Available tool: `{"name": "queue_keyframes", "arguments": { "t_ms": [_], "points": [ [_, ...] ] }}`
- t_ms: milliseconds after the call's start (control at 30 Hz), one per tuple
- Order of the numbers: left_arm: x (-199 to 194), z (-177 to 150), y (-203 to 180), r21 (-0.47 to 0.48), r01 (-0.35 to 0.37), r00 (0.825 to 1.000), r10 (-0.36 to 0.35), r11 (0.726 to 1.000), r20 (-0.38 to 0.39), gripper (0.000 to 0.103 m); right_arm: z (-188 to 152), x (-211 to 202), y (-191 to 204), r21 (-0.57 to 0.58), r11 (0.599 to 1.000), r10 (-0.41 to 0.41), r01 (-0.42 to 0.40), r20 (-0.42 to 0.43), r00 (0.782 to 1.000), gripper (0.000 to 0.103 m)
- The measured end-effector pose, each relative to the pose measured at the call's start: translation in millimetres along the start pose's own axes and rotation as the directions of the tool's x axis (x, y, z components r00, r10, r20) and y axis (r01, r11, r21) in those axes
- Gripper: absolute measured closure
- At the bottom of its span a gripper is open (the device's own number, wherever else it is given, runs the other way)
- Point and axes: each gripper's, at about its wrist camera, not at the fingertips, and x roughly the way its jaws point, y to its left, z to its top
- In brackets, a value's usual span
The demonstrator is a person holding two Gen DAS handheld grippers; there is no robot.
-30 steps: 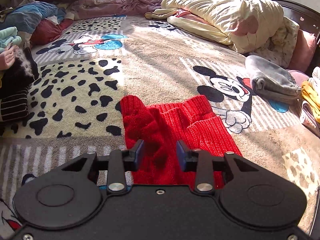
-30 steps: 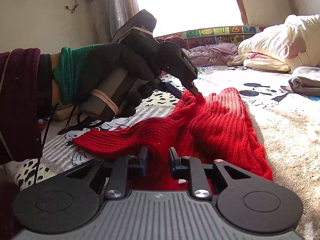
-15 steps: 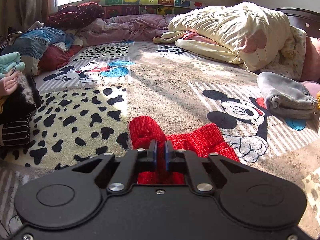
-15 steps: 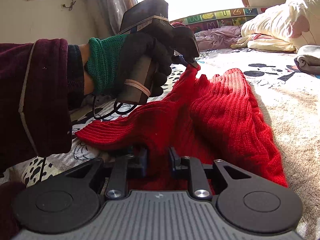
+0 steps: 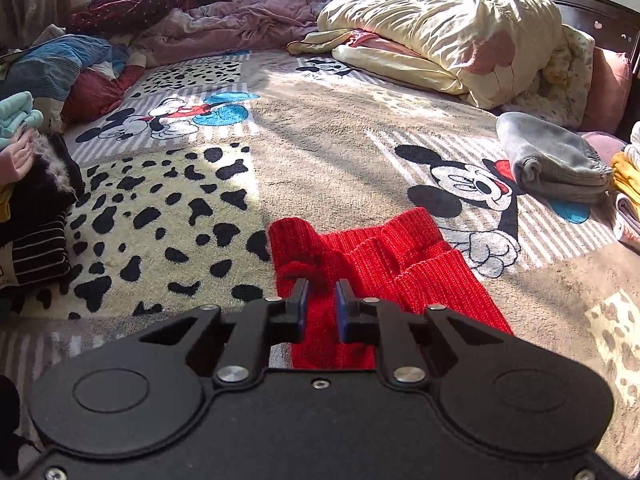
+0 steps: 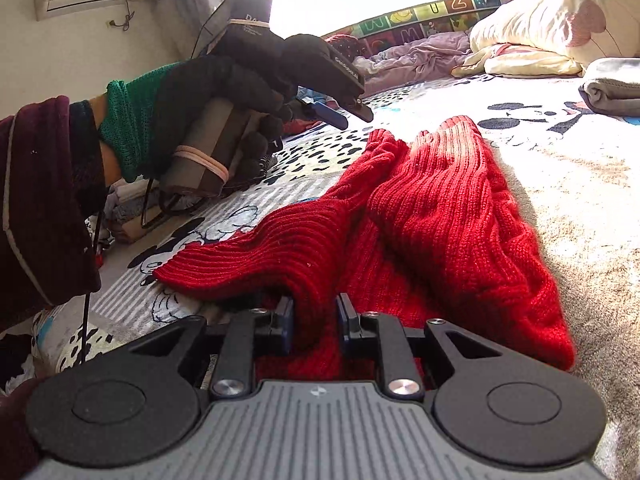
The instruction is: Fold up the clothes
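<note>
A red knit sweater [image 5: 384,264] lies bunched on the cartoon-print blanket [image 5: 328,152]. It also shows in the right wrist view [image 6: 440,216]. My left gripper [image 5: 319,300] hovers just above the sweater's near left part with its jaws slightly apart and nothing between them. In the right wrist view the left gripper [image 6: 344,116] sits in a black-gloved hand above the sweater's far end, clear of the cloth. My right gripper [image 6: 314,320] is shut on a fold of the sweater at its near edge, with a sleeve trailing to the left.
A folded grey garment [image 5: 552,160] lies at the right. A cream duvet [image 5: 440,36] is heaped at the back right. Piled clothes [image 5: 36,200] line the left edge. More folded clothes [image 5: 628,184] sit at the far right.
My left gripper was shut on the sweater and lifting it half a second ago. It has opened and let go, and the cloth has dropped back onto the blanket. The right gripper keeps its hold.
</note>
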Motion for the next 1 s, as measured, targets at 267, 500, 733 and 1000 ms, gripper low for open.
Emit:
{"name": "queue_keyframes", "arguments": {
  "t_ms": [267,500,733,1000],
  "points": [
    [16,-26,-26,0.062,0.089,0.994,-0.084,0.994,-0.075,0.096,-4,-5,-5,0.075,0.997,-0.007,0.007,-0.007,1.000,0.085],
    [-38,-42,-10,-0.023,0.095,0.995,-0.095,0.995,0.007,0.096,-6,-11,2,0.065,0.997,-0.039,0.040,-0.010,0.999,0.085],
    [-48,-47,6,-0.104,0.078,0.996,-0.073,0.992,0.043,0.083,-3,-25,19,-0.023,0.997,-0.071,0.071,0.022,0.997,0.081],
    [-7,-6,-20,-0.048,0.001,0.998,0.002,0.999,0.055,0.061,2,-24,32,-0.140,0.984,-0.105,0.111,0.048,0.993,0.079]
  ]
}}
